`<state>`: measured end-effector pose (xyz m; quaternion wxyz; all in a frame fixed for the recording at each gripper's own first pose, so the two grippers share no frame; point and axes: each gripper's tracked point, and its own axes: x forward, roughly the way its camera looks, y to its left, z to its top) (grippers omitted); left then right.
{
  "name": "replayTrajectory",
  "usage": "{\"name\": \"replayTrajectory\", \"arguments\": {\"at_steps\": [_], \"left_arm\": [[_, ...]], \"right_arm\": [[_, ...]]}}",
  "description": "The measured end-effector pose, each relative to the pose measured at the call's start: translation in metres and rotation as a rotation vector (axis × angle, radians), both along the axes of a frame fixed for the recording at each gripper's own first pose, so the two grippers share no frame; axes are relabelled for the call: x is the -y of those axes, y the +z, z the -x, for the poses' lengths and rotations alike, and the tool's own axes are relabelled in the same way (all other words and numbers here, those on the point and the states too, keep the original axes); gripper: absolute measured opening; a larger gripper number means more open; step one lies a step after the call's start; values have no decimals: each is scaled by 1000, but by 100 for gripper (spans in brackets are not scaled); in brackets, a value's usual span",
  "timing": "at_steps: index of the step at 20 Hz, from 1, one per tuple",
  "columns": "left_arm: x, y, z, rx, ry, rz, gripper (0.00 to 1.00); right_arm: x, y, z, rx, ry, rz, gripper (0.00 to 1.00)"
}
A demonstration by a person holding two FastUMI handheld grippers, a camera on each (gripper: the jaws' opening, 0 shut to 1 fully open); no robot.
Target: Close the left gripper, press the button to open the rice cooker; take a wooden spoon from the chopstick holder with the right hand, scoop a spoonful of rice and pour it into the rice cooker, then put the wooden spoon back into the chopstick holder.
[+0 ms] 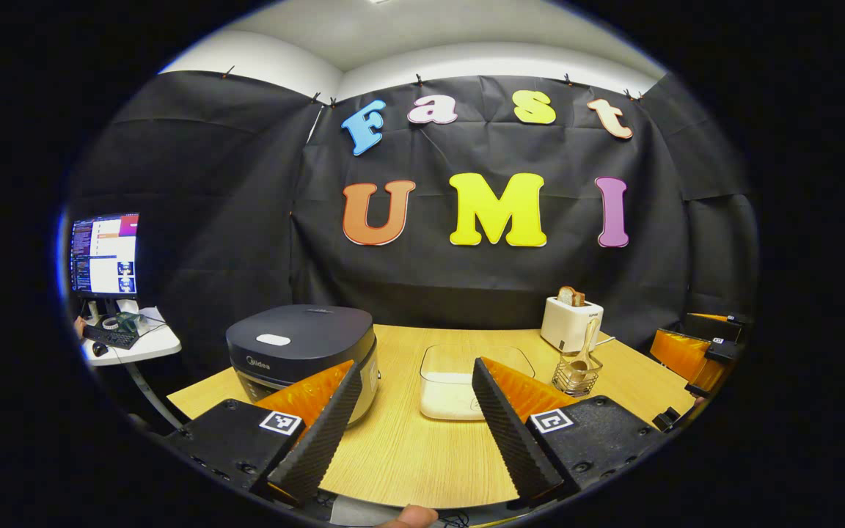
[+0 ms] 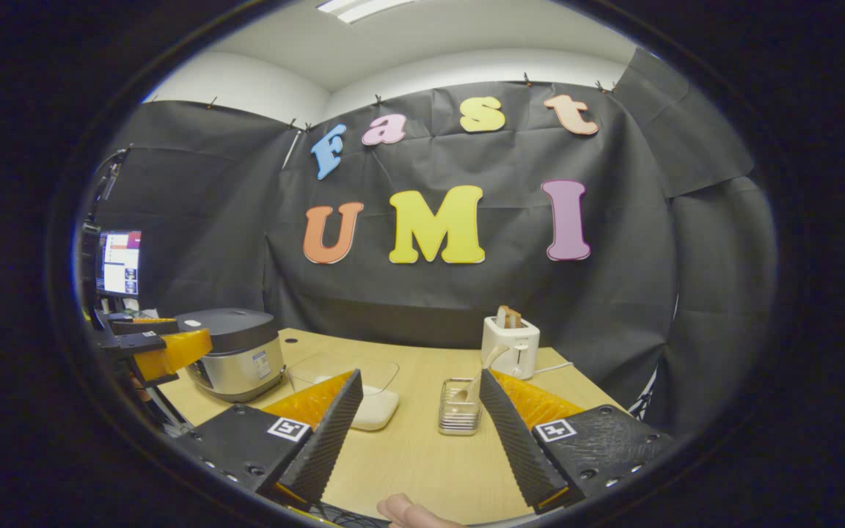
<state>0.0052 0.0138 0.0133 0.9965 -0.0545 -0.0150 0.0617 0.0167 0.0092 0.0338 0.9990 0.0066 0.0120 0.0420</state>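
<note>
Even overhead ceiling light, bright and soft-shadowed; fisheye bends edges strongly; the centre is sharp, the rims darken.

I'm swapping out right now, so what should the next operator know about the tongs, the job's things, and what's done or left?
Left tongs: open, empty, above the near table edge.
Right tongs: open, empty, also at the near edge.
Rice cooker: at the table's left, lid closed.
Clear rice container: mid-table, rice inside.
Wooden spoon: standing in the wire chopstick holder, in front of the toaster.
Done: nothing yet.
Left: close left tongs, press the cooker's button, take spoon, scoop rice, pour it in, return spoon.
</note>
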Motion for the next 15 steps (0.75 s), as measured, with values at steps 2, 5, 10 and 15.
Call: {"name": "replayTrajectory", "arguments": {"at_steps": [2, 5, 10, 15], "left_arm": [[14, 0, -5, 16, -23, 9, 97], [23, -7, -8, 9, -37, -4, 97], [35, -8, -11, 27, -60, 5, 97], [36, -6, -8, 44, -52, -4, 97]], "right_arm": [[5, -7, -2, -9, -6, 8, 95], [5, -19, -5, -21, 13, 1, 95], [4, -36, -8, -48, 55, -18, 95], [4, -38, -9, -50, 67, -41, 95]]}}
